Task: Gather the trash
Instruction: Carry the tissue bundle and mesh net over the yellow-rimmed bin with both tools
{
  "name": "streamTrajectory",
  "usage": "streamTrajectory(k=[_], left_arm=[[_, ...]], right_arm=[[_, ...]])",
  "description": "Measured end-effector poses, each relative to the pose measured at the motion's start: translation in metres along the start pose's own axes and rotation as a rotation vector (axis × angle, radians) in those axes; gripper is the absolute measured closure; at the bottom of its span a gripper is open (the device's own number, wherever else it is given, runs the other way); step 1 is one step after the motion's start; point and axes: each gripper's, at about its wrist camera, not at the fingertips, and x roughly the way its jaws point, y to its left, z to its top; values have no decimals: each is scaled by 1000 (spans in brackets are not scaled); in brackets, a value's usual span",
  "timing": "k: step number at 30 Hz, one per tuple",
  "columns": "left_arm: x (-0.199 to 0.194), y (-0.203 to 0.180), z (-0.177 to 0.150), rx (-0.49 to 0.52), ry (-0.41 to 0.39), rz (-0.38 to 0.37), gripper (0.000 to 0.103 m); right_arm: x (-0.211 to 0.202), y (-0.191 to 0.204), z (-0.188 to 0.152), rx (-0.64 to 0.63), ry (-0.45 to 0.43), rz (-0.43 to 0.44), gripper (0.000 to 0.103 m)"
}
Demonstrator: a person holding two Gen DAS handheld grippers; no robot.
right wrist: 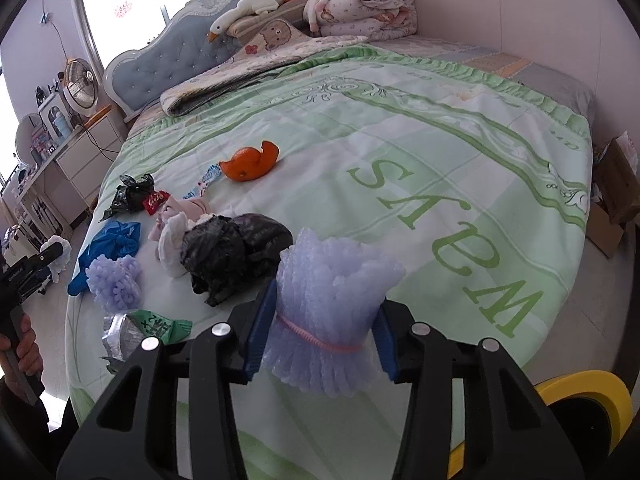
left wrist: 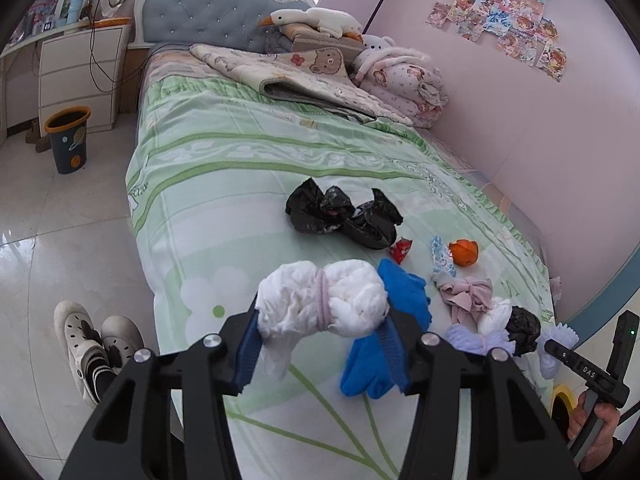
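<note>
Trash clutters the bed's (right wrist: pixel 440 128) near corner; its wide green middle lies open; folded quilts (right wrist: pixel 360 4) block the headboard end.

Printed in large green letters across the bedspread (right wrist: pixel 440 152), toward its right edge, upside down in the right wrist view: "SAeM". On the black handle of the other gripper (left wrist: pixel 588 372), in the left wrist view: "DAS".

Inventory, green-patterned bed cover (right wrist: pixel 400 128):
- crumpled black plastic bags: two (left wrist: pixel 344 216) (right wrist: pixel 236 256)
- lilac foam-net bundles: two (right wrist: pixel 336 312) (right wrist: pixel 116 276)
- white wadding bundle tied with a pink band: one (left wrist: pixel 324 300)
- blue rubber glove: one (right wrist: pixel 108 244)
- orange peel: one (right wrist: pixel 252 164)
- red snack wrapper: one (right wrist: pixel 155 201)
- green foil wrapper: one (right wrist: pixel 160 326)
- pink cloth scrap: one (left wrist: pixel 466 294)
</note>
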Motion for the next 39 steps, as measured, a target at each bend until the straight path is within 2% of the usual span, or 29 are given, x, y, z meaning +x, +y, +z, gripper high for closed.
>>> streamTrajectory(k=[5,12,15,25,39], left_arm=[[-26,-29,5,73,-39,12,54],[-45,-80,-4,147,-16,0,54],[-51,-102,-9,175,-6,-29,54],[-68,-178,-35,273,28,-111,54],[-86,-278,-63,396,105,-287,54]], right_arm=[[-28,6,8,-19,-53,31,60],[-63,9,8,-22,-70,105,60],[-80,9,7,-28,-83,114,60],[-147,-9,-4,-32,-150,88,59],[-231,-76,-41,59,-187,-20,59]])
